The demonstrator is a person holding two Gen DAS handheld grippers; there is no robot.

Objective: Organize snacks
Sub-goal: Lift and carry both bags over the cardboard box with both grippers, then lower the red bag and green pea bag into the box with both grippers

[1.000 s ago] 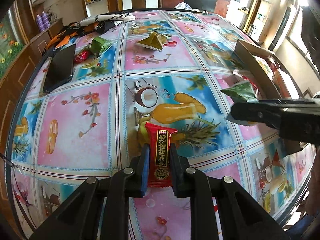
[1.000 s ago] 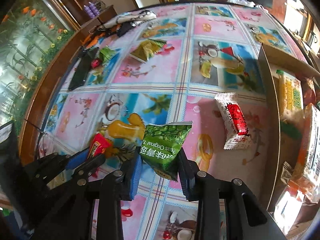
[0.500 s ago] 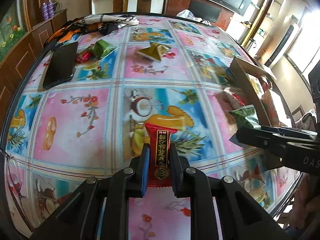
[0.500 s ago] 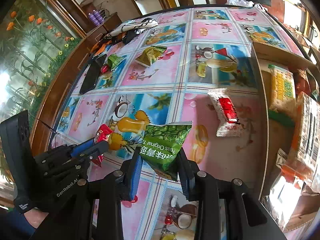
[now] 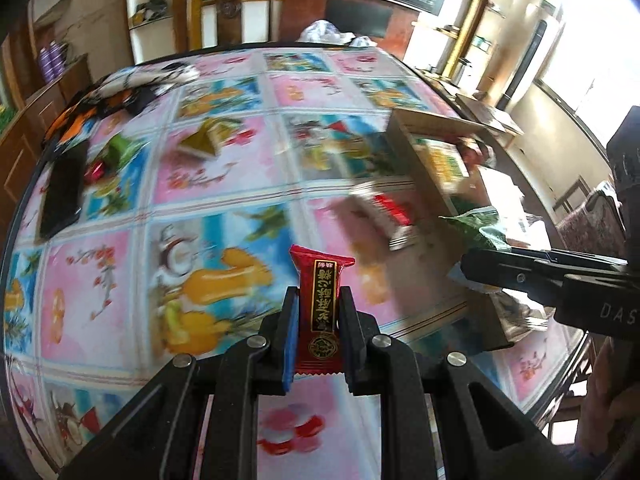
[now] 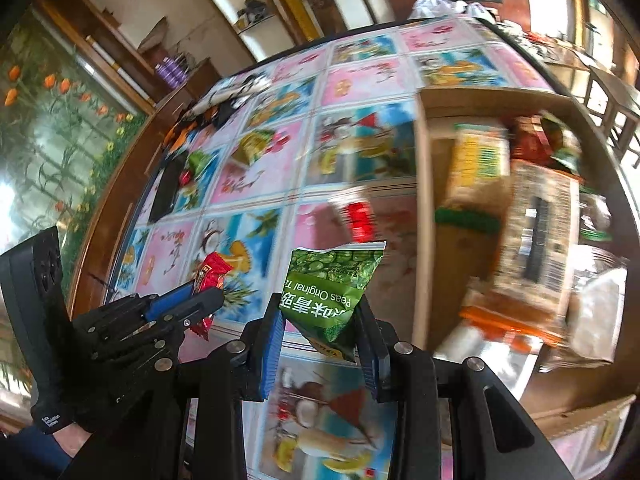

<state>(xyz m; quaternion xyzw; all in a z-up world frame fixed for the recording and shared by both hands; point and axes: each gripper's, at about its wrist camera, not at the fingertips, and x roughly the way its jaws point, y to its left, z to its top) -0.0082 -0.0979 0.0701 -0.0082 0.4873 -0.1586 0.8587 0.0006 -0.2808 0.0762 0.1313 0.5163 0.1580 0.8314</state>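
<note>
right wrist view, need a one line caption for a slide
Right gripper clamps a green pea packet beside the open cardboard box of snacks; left gripper holds a red candy.

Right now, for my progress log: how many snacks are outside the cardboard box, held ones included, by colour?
Red: 2, held red packet, red candy
Green: 2, held pea packet, green packet
Yellow-green: 1, yellow-green packet
White and red: 1, white packet
Total: 6
</note>
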